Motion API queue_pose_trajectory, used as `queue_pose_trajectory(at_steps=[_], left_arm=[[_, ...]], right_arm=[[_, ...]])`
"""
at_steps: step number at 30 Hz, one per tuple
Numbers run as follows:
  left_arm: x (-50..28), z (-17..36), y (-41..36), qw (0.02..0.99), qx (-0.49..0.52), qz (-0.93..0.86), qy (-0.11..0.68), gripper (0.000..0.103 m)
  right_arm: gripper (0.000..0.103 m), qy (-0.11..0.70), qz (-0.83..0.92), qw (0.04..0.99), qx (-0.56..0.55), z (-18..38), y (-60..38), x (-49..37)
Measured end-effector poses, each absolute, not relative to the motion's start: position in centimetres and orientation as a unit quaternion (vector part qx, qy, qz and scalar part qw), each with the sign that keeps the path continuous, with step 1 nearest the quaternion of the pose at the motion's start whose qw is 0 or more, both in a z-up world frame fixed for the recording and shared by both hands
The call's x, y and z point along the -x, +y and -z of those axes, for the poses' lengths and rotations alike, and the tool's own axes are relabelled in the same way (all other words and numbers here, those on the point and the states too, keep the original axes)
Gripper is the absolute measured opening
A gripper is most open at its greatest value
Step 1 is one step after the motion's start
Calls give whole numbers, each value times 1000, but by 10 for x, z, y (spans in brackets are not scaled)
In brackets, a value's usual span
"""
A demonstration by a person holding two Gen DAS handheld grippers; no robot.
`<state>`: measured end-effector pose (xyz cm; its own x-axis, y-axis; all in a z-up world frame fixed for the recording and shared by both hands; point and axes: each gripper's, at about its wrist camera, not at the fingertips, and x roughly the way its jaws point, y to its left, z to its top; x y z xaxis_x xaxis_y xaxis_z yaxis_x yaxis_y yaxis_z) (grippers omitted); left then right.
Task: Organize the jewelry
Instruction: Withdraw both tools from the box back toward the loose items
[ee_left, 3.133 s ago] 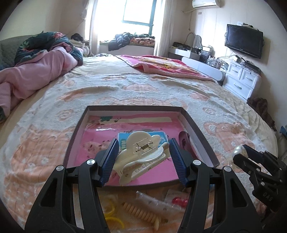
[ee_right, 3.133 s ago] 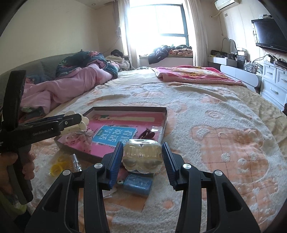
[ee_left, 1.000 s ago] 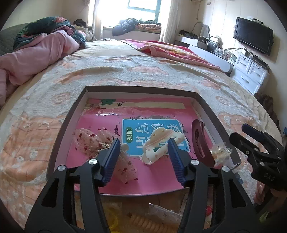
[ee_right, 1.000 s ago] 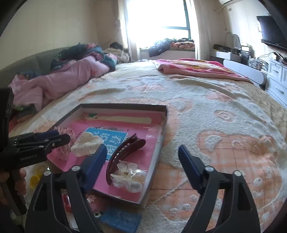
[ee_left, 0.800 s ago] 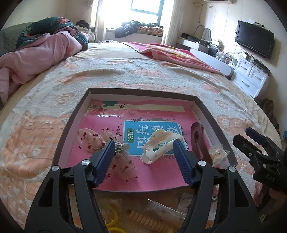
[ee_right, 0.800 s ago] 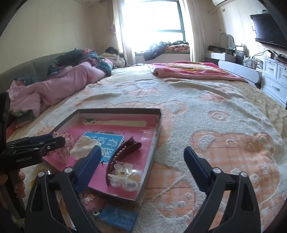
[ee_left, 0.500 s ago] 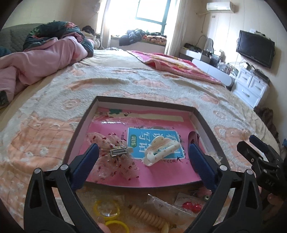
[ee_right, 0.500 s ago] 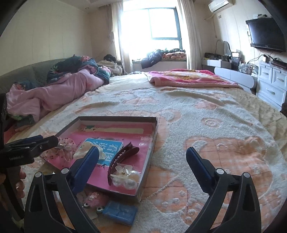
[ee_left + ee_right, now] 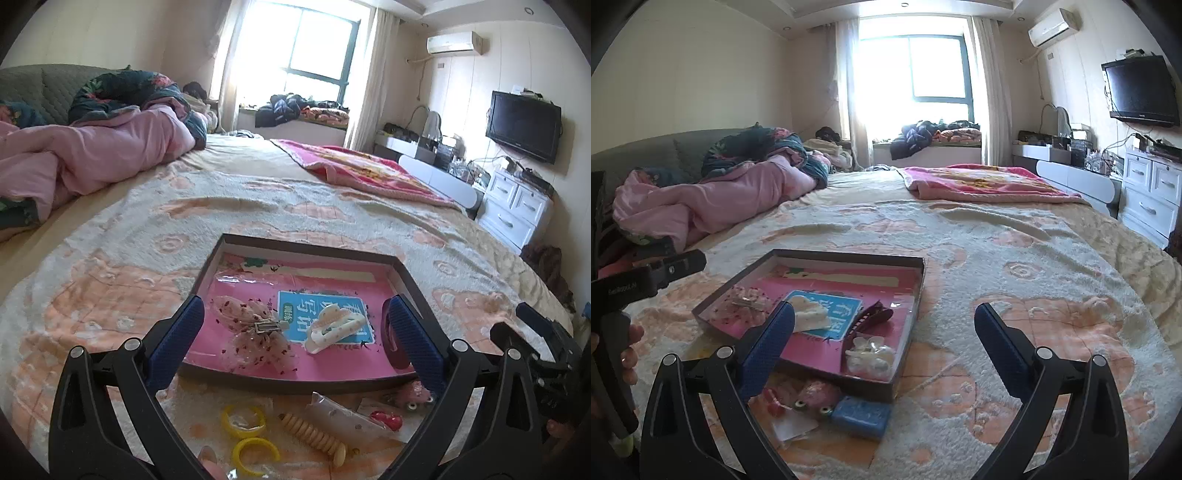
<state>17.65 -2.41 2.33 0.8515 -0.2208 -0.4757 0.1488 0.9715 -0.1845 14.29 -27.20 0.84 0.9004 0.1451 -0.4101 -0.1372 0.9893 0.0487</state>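
bed (image 9: 1015,258) | on it: tray (image 9: 908,354), yellow rings (image 9: 243,421), blue box (image 9: 860,417)

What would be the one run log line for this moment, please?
left gripper: open, empty | right gripper: open, empty | tray: white hair claw, dark red clip inside | yellow rings: outside tray

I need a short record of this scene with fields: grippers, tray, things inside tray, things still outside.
left gripper: open, empty, above the near edge of the tray
right gripper: open, empty
tray: shallow dark box with pink lining, on the bed
inside tray: cream claw clip, sheer pink bow clip, dark red hair clip, clear clip
outside tray: yellow rings, beige spiral tie, blue box
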Motion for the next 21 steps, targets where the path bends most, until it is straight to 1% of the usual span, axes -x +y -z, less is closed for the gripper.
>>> queue_pose_trajectory(at_steps=[11, 21], left_arm=[[-158, -19, -6, 959, 85, 79, 258, 92], [-146, -13, 9, 958, 88, 60, 265, 92]], right_arm=[[95, 216, -105, 971, 4, -8, -252, -119], [95, 234, -133, 963, 26, 4, -232, -100]])
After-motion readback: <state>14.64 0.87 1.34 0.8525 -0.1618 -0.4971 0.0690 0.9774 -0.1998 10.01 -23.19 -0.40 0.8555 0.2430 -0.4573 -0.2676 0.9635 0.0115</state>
